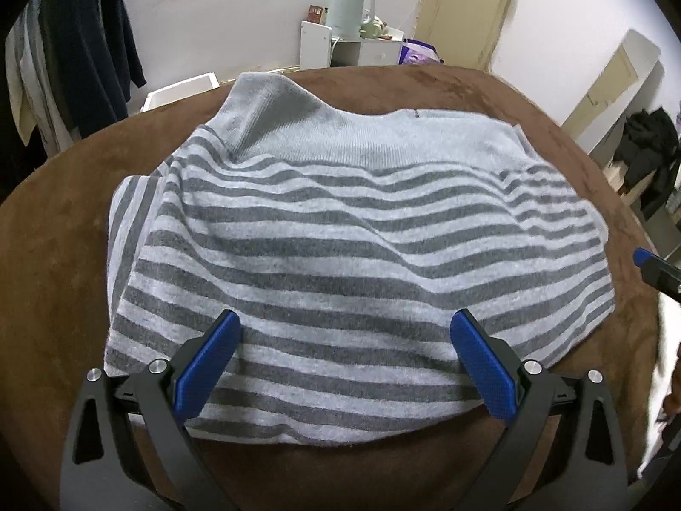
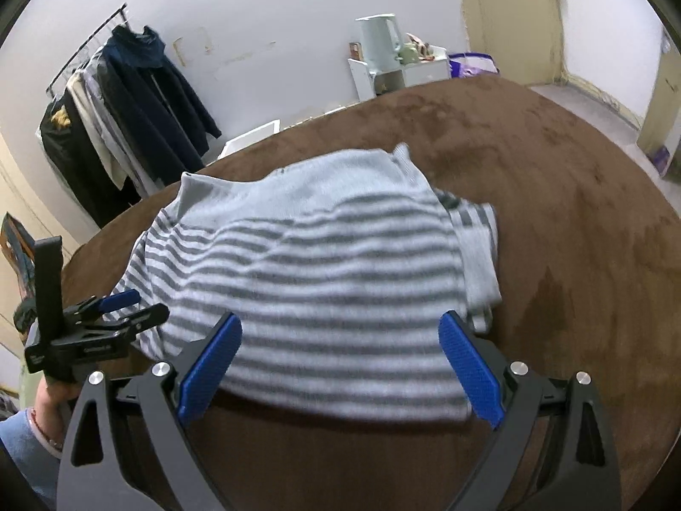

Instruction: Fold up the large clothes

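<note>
A grey striped sweater [image 1: 323,247] lies folded into a compact block on a brown surface [image 1: 55,255], with its plain grey collar part toward the far side. My left gripper [image 1: 344,323] hovers open above the sweater's near edge, nothing between its blue pads [image 1: 208,366]. In the right wrist view the same sweater [image 2: 315,272] sits ahead, a sleeve bunched at its right side. My right gripper [image 2: 340,325] is open over the near hem, its blue pads [image 2: 468,366] wide apart. The left gripper [image 2: 123,304] shows at the sweater's left edge, held by a hand.
A clothes rack with dark jackets [image 2: 127,119] stands by the far left wall. A white shelf [image 1: 340,49] carries a pale kettle [image 1: 351,8]. A white bin [image 1: 181,91] sits behind the brown surface. Dark clothes [image 1: 647,149] hang at right. The brown surface extends bare to the right [image 2: 574,191].
</note>
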`<state>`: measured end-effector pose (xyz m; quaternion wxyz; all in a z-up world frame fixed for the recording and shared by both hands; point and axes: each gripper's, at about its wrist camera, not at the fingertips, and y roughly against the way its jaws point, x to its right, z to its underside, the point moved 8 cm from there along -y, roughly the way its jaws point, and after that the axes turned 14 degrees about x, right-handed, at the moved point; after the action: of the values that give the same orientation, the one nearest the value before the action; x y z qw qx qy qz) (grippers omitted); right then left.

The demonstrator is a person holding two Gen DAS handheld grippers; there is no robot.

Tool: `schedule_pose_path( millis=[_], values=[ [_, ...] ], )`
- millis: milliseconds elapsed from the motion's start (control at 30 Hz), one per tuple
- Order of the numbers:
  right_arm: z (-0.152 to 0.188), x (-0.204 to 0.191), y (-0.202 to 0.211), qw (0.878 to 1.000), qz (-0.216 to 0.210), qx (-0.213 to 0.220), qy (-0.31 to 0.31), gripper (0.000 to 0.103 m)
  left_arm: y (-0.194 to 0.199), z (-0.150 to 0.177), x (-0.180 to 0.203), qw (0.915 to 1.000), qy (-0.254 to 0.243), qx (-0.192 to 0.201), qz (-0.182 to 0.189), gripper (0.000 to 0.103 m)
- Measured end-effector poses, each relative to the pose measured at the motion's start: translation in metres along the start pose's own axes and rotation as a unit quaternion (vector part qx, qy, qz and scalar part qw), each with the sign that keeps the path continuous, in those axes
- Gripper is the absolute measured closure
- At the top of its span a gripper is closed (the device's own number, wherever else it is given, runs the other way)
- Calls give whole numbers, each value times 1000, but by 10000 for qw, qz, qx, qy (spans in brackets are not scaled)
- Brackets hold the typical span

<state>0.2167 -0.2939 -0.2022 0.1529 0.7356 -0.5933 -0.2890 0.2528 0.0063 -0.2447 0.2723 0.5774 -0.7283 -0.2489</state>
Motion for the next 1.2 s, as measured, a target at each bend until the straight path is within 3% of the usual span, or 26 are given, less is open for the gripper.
schedule_pose_path(
  millis=[167, 300, 500, 700, 1067, 1167, 1200],
  values=[
    [25, 24, 10, 9943, -151, 4, -1059, 11, -11, 17, 2, 9994, -263, -161, -181, 5],
    [41, 48, 12, 9721, -367, 107, -2314, 11, -15, 21, -1, 9991, -249, -136, -308, 5],
    [59, 67, 4, 9377, -639, 155, -3411, 11, -18, 22, 0, 9990, -250, -105, -347, 5],
    [74, 78, -5, 9223, -674, 150, -3802, 10, -21, 23, 1, 9991, -175, -202, -333, 5],
    [45, 74, -51, 9175, -784, 401, -3879, 11, -23, 23, -1, 9992, -170, -183, -305, 5],
    [39, 73, -62, 9199, -685, 406, -3840, 18, -22, 25, -1, 9993, -164, -185, -285, 5],
    [38, 72, -66, 9227, -604, 378, -3789, 26, -22, 25, -1, 9993, -165, -190, -274, 5]
  ],
)
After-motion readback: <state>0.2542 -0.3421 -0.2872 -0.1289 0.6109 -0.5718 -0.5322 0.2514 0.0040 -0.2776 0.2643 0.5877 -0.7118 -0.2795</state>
